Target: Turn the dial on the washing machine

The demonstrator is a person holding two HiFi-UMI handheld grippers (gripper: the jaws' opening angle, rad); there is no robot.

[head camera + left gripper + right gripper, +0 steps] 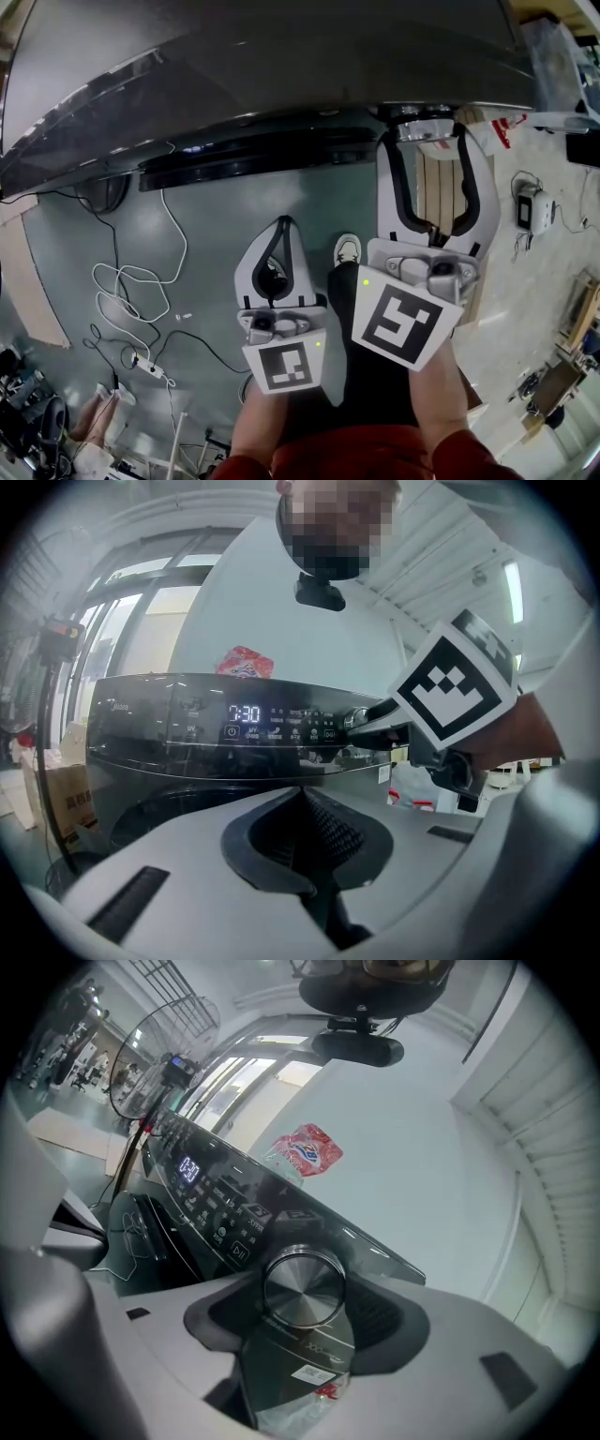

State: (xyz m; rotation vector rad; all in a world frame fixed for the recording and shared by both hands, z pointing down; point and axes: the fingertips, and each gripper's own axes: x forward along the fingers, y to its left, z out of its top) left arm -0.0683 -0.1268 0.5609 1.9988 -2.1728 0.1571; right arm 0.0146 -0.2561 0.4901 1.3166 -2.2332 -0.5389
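The dark washing machine [234, 66] fills the top of the head view; its lit control panel [248, 714] shows in the left gripper view. The round metal dial [302, 1286] sits at the panel's right end, also seen as the dial [424, 129] from above. My right gripper [427, 141] reaches up to it, jaws spread wide with the dial between them and the pads just off its rim. The right gripper [302, 1309] looks straight at the dial's face. My left gripper [283, 225] hangs lower, away from the machine. It is shut on nothing, its pads [323, 822] meeting.
White and black cables [141, 291] and a power strip [148, 366] lie on the green floor at left. The machine's dark door [253, 155] is below the panel. A red-and-white packet [305, 1154] rests on the machine's top. A fan [173, 1035] stands beyond. My shoe [347, 248] is between the grippers.
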